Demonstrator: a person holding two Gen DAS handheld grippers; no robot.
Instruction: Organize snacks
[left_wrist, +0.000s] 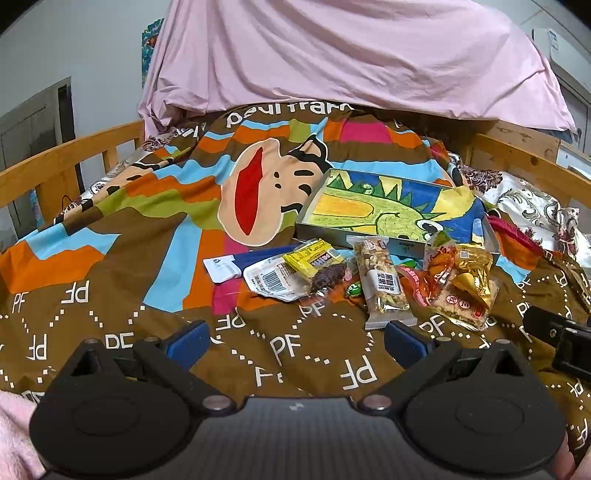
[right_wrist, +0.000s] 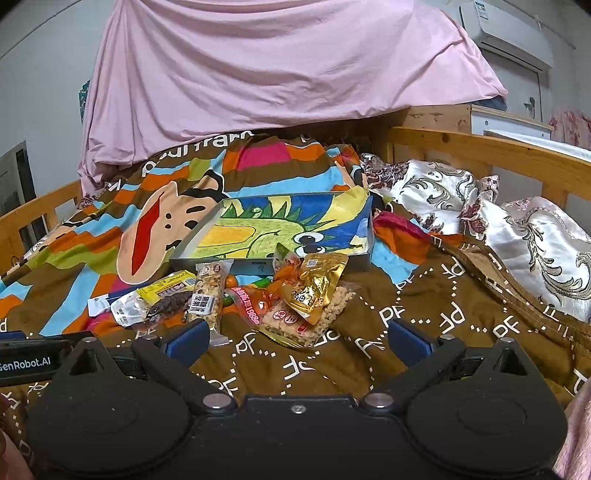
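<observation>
The snacks lie heaped on the blanket (right_wrist: 424, 314) at mid-frame, just before the box (right_wrist: 280, 229). The nut bar (right_wrist: 208, 299) runs lengthwise toward the right gripper (right_wrist: 295, 341), nearly touching its left finger. The left gripper (left_wrist: 295, 341) sits slightly farther off. Both are spread open and empty.

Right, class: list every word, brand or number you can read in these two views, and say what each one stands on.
"paul fran", seen upside down and cut off by the pink sheet: quilt.
"PF", repeated in white: same quilt.
"GenRobot.AI": left gripper in the right wrist view.
"1688": orange packet, partly crumpled.
Chinese print on the nut bar: too small to read.
Barcode digits on the white packet: too blurred to read.
</observation>
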